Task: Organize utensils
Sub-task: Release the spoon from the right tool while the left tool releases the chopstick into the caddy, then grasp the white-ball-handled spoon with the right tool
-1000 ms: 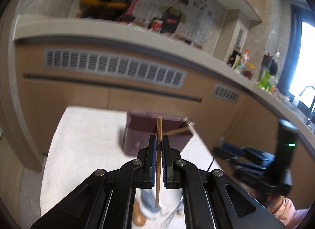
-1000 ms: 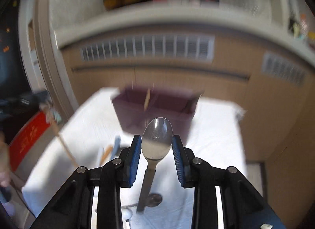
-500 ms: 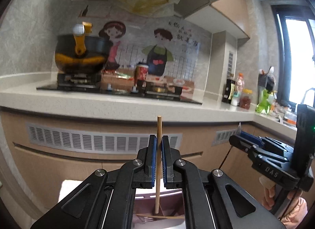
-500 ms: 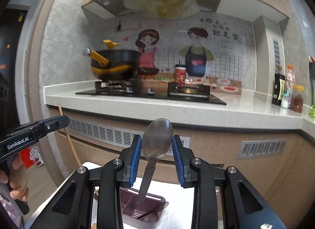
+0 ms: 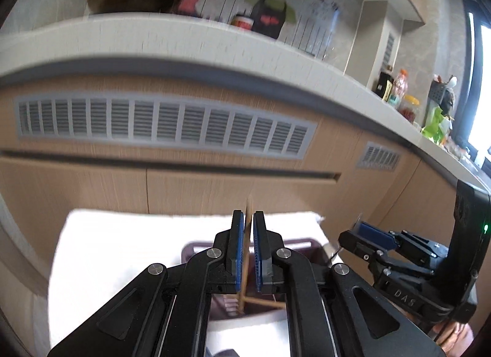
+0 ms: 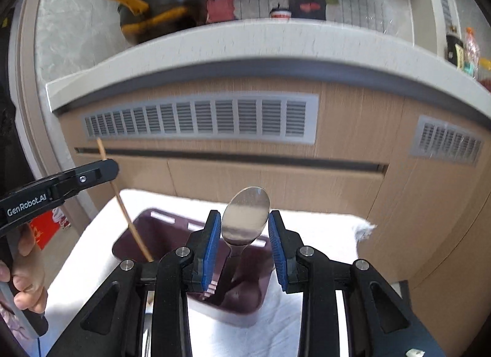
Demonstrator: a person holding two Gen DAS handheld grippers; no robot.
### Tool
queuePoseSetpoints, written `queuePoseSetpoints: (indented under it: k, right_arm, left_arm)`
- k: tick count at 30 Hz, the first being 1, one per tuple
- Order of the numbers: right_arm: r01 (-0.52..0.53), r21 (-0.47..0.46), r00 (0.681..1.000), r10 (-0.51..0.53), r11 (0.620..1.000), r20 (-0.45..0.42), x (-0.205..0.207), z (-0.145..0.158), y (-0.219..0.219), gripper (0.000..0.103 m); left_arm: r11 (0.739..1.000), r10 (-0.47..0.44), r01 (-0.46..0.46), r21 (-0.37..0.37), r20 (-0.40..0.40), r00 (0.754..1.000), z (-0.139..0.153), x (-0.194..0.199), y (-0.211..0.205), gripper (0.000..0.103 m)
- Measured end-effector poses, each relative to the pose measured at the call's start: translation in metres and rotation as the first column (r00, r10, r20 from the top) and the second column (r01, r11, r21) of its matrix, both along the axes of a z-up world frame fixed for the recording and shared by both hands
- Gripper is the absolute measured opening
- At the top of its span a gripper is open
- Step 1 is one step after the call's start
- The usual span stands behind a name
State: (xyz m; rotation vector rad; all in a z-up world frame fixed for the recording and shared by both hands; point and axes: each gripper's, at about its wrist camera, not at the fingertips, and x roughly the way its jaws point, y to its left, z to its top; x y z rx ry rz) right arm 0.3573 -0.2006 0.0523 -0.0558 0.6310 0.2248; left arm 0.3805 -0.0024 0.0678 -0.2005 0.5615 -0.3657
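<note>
My left gripper point(image 5: 248, 219) is shut on a wooden chopstick point(image 5: 248, 206), held upright with its lower end inside the dark purple utensil holder point(image 5: 196, 249). Another chopstick point(image 5: 264, 302) lies across inside the holder. My right gripper point(image 6: 244, 219) is shut on a metal spoon point(image 6: 246, 214), bowl up, its handle reaching down into the same purple holder point(image 6: 159, 228). The left gripper point(image 6: 104, 170) and its chopstick point(image 6: 125, 213) show at the left of the right wrist view. The right gripper point(image 5: 365, 231) shows at the right of the left wrist view.
The holder stands on a white towel point(image 6: 316, 228) over a small table. Behind it is a wooden kitchen cabinet front with vent grilles point(image 5: 159, 124) under a white countertop point(image 6: 245, 41). A pot point(image 6: 165, 16) sits on the stove.
Both grippers have tilted down from facing the wall to facing the holder. The chopstick's and the spoon's lower ends now sit lower in the purple holder.
</note>
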Motion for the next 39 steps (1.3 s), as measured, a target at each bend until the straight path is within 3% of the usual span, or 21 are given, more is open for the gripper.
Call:
queuePoseSetpoints:
  k: [3,5,6,11,14,18,20,23,25,27,29,31,33,37,39]
  right_arm:
    - [0.014,-0.044,1.000,-0.013,0.999,0.014,-0.010,-0.008,0.002,0.040]
    - [0.028,-0.059,0.999,-0.025,0.998,0.041,-0.021,-0.009,0.000,0.056]
    - [0.034,-0.061,0.998,-0.031,0.998,0.055,-0.027,-0.009,-0.002,0.059]
    - [0.043,-0.074,0.996,-0.037,0.996,0.082,-0.062,-0.013,-0.010,0.070]
    - [0.037,-0.122,0.997,-0.029,0.992,0.074,-0.081,-0.023,-0.010,0.084]
    - [-0.012,-0.159,1.000,0.014,0.987,0.007,-0.099,-0.043,-0.007,0.093]
    - [-0.025,-0.155,0.999,0.021,0.988,-0.030,-0.107,-0.053,-0.008,0.094]
    - [-0.090,-0.154,0.988,0.070,0.984,-0.135,-0.120,-0.071,-0.003,0.094]
    - [-0.160,-0.138,0.969,0.129,0.977,-0.210,-0.132,-0.083,0.004,0.093]
    - [-0.236,-0.117,0.942,0.197,0.965,-0.272,-0.145,-0.093,0.014,0.085]
    - [-0.293,-0.111,0.914,0.244,0.950,-0.324,-0.155,-0.101,0.024,0.065]
    - [-0.341,-0.108,0.893,0.286,0.934,-0.348,-0.163,-0.108,0.035,0.058]
    - [-0.365,-0.117,0.883,0.304,0.923,-0.357,-0.166,-0.116,0.044,0.055]
    - [-0.376,-0.130,0.869,0.300,0.918,-0.393,-0.164,-0.129,0.055,0.033]
    - [-0.375,-0.133,0.868,0.298,0.917,-0.398,-0.164,-0.131,0.055,0.029]
  left_arm:
    - [1.000,0.012,-0.012,-0.016,-0.020,1.000,-0.008,-0.008,0.003,0.008]
    - [1.000,0.020,-0.020,-0.013,-0.022,1.000,-0.012,-0.019,0.005,0.009]
    - [1.000,0.027,-0.027,-0.010,-0.024,0.999,-0.015,-0.024,0.006,0.010]
    - [0.997,0.073,-0.073,0.000,-0.095,0.993,-0.036,-0.055,0.018,0.033]
    - [0.996,0.093,-0.090,0.029,-0.153,0.984,-0.054,-0.073,0.023,0.037]
    - [0.994,0.094,-0.077,0.082,-0.226,0.970,-0.080,-0.095,0.031,0.044]
    - [0.992,0.094,-0.067,0.110,-0.260,0.961,-0.094,-0.104,0.034,0.052]
    - [0.986,0.098,-0.052,0.161,-0.296,0.950,-0.110,-0.119,0.038,0.053]
    - [0.981,0.106,-0.047,0.189,-0.312,0.944,-0.118,-0.127,0.043,0.054]
    - [0.980,0.111,-0.048,0.192,-0.333,0.937,-0.126,-0.135,0.048,0.056]
    - [0.982,0.112,-0.048,0.180,-0.362,0.925,-0.135,-0.140,0.053,0.057]
    - [0.983,0.119,-0.052,0.177,-0.393,0.912,-0.144,-0.144,0.057,0.057]
    - [0.983,0.125,-0.058,0.172,-0.413,0.902,-0.150,-0.148,0.061,0.057]
    - [0.982,0.125,-0.050,0.180,-0.431,0.894,-0.154,-0.154,0.062,0.057]
    - [0.981,0.119,-0.040,0.187,-0.432,0.894,-0.154,-0.158,0.062,0.057]
